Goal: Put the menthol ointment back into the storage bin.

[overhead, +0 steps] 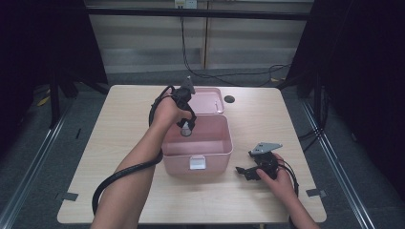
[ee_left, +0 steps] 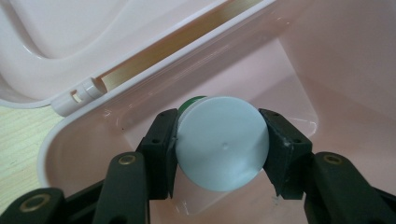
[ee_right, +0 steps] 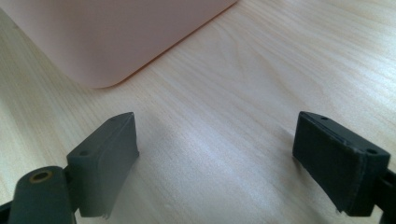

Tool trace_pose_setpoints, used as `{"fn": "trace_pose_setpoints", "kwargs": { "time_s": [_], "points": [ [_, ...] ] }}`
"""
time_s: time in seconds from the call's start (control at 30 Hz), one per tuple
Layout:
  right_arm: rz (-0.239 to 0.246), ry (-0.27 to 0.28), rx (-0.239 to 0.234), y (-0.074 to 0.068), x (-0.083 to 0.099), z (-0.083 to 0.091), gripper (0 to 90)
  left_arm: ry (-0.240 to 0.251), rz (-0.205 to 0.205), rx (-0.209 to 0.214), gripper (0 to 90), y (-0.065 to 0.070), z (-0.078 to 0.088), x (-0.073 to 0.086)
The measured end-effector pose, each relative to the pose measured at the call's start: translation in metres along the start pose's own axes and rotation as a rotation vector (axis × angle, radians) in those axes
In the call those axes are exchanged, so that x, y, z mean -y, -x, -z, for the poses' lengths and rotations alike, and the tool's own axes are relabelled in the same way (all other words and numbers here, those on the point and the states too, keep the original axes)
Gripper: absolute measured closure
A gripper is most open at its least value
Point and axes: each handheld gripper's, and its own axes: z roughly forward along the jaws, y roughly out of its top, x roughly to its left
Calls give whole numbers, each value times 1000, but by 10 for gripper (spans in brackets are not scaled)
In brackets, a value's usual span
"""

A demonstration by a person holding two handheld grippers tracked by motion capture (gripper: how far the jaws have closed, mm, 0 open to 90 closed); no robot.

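Pink plastic is forming the open storage box (overhead: 198,143) at the middle of the tabletop (overhead: 119,124), its hinged lid (overhead: 207,99) lying back behind it. The left tongs (ee_left: 223,142) are pointing down into the box and are gripping a small round container with a white disc face (ee_left: 223,144) and a green edge (ee_left: 191,101) showing behind it. Both pads (ee_left: 161,144) are pressing on opposite sides of the disc at a middling opening. The container is hanging inside the box, above the floor and near the hinge wall.

To do this step well, judging from the pose, the operator should be lowering the container until it is resting on the box floor, keeping it clear of the walls, and only then be releasing the pads.

The right tongs (ee_right: 215,158) are standing wide open and holding nothing, resting low over bare wood just beside the box's near corner (ee_right: 100,79). In the high view the right tongs (overhead: 246,172) are lying right of the box.
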Motion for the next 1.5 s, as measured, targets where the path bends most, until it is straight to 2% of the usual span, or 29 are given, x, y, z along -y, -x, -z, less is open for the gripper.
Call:
{"fn": "trace_pose_setpoints", "kwargs": {
  "time_s": [0.27,0.53,0.7,0.8,1.0,1.07,1.27,1.5],
  "points": [
    [0,0,0,0,0,0,133,1,6,-3,503,0,-7,-1],
    [0,0,0,0,0,0,133,3,46,0,503,-2,-13,-2],
    [0,0,0,0,0,0,133,4,56,6,503,-3,-17,-2],
    [0,0,0,0,0,0,133,10,78,5,503,-2,-22,-2],
    [0,0,0,0,0,0,133,8,89,10,503,-1,-29,-2],
    [0,0,0,0,0,0,133,11,105,16,503,0,-31,-3],
    [0,0,0,0,0,0,133,14,109,17,504,0,-36,-3],
    [0,0,0,0,0,0,133,20,131,8,503,-1,-42,-4]
  ]
}}
